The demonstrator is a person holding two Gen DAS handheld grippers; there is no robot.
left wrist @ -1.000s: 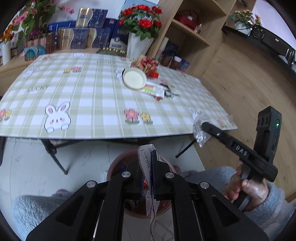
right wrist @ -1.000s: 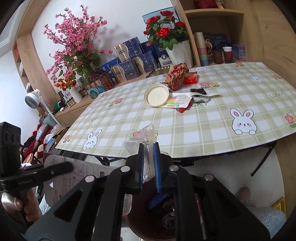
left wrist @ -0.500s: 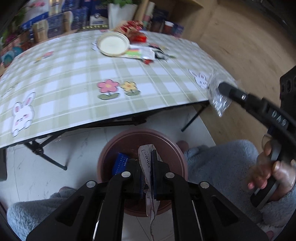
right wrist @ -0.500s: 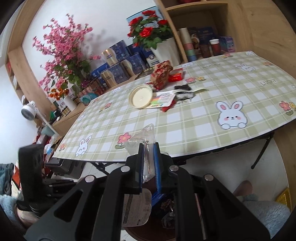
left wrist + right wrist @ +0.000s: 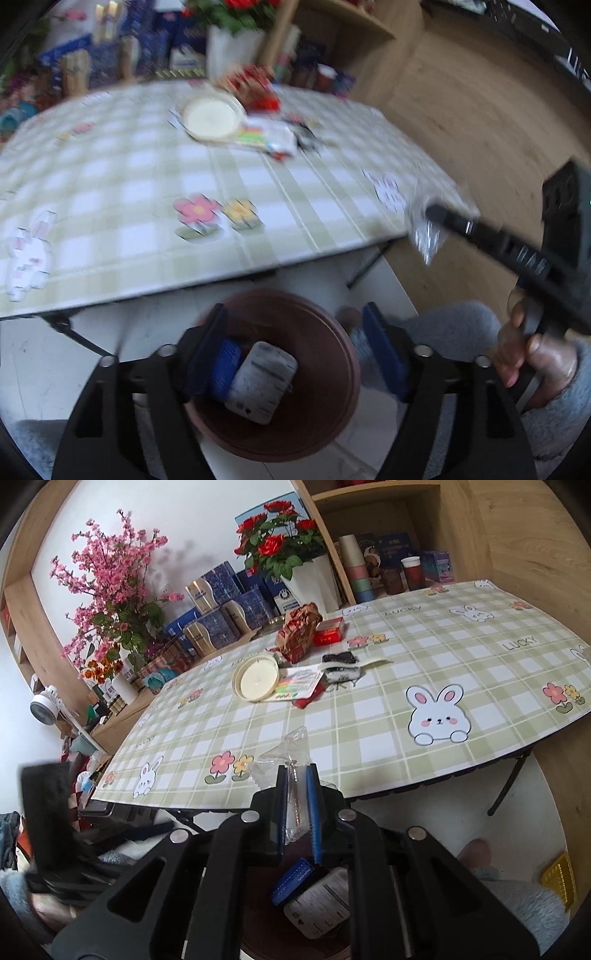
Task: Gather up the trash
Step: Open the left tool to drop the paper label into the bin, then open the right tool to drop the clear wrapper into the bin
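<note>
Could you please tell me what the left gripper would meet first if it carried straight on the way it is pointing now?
Most likely the white wrapper lying in the brown bin. The left gripper points down into the bin, its jaws opening with nothing between them. Depth is hard to judge here.

A glossy checked oilcloth [image 5: 424, 672] covers the desk. The right gripper [image 5: 297, 805] is matt black plastic with blue pads, its jaws pinching a crinkled clear plastic wrapper [image 5: 291, 749]. The bin [image 5: 332, 369] below is smooth brown plastic; inside lies a printed paper-faced packet [image 5: 264, 382]. The floor [image 5: 461, 122] looks like matt wood. The person's sleeve [image 5: 554, 421] is fuzzy grey cloth.
</note>
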